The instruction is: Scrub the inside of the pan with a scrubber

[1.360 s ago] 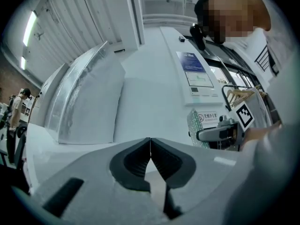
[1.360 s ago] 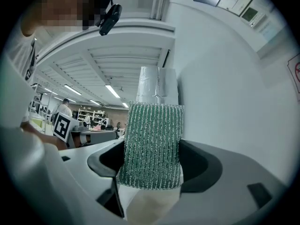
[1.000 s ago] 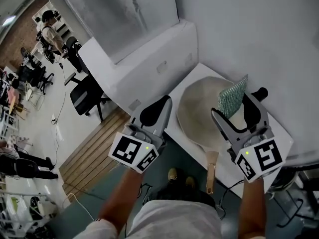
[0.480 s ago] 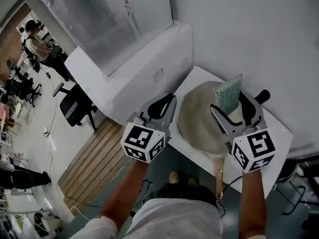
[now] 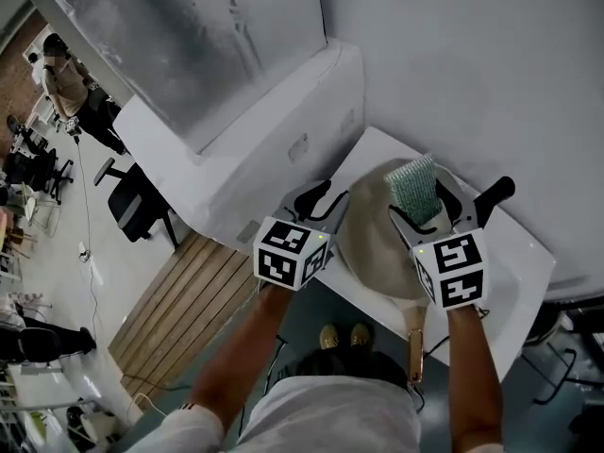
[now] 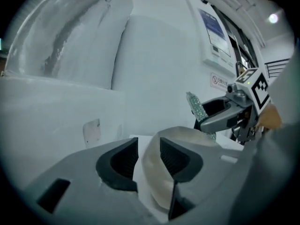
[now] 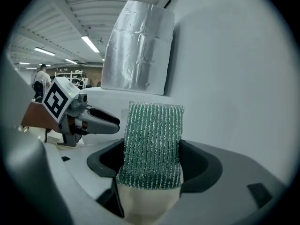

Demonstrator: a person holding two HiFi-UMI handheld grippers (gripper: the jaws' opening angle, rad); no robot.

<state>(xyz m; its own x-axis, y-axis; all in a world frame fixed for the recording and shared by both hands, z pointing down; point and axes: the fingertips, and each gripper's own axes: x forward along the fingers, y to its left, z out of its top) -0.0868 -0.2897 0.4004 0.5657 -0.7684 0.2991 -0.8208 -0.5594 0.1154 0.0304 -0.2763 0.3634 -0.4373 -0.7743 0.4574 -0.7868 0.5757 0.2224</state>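
The scrubbing has not started, as far as I can see. The cream-coloured pan [image 5: 373,242] sits on the white table [image 5: 517,274] with its wooden handle [image 5: 414,349] pointing back towards the person, and both tools hang over it.

The right gripper [image 7: 152,165] is clenched on the green mesh scrubber [image 7: 151,142], which stands upright between its jaws and rises well past the tips. From overhead the scrubber [image 5: 415,187] is above the far side of the pan, and it looks clear of the surface, though I cannot be sure from that angle.

The left gripper [image 6: 149,143] is released. Its jaws have just been opening and now stand wide with nothing caught between them. In its own view the near rim of the pan [image 6: 157,184] shows through the gap, beyond the pads and apart from them. From above, the left gripper [image 5: 324,199] is just beside the pan's left edge.

So picking up the scrubber is done. What remains is probably steadying the pan with the free tool, lowering the mesh into the bowl and working it around the inside.

Much is poorly shown. The two marker cubes and the right gripper cover a good part of the pan's inside, so I cannot say whether it is dirty. The top of the handle disappears under the right cube. The pale patch below the scrubber in the right gripper view is likely the pan, but it is cropped.
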